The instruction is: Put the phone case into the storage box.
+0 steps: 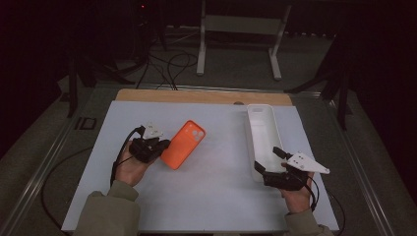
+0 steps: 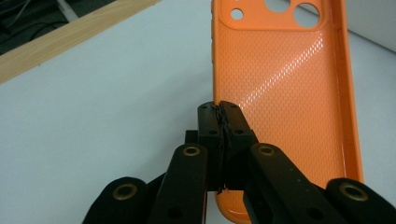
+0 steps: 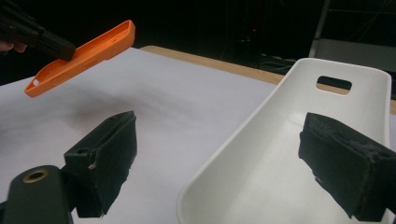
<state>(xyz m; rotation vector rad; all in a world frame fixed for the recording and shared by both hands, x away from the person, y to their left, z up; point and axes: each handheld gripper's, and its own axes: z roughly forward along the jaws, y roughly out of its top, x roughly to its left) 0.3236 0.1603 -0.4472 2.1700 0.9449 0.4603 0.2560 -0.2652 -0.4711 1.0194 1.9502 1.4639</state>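
Observation:
An orange phone case with camera cut-outs sits left of the table's middle. My left gripper is shut on its near left edge. In the left gripper view the jaws pinch the case's rim, hollow side up. From the right gripper view the case hangs tilted above the table, with the left gripper clamped on it. A long white tray lies at the right. My right gripper stands open at its near end, one pad outside the tray wall and one inside.
A white board covers the table, with a wooden strip along its far edge. Beyond it, a white metal frame and dark cables are on the floor. The tray looks empty inside.

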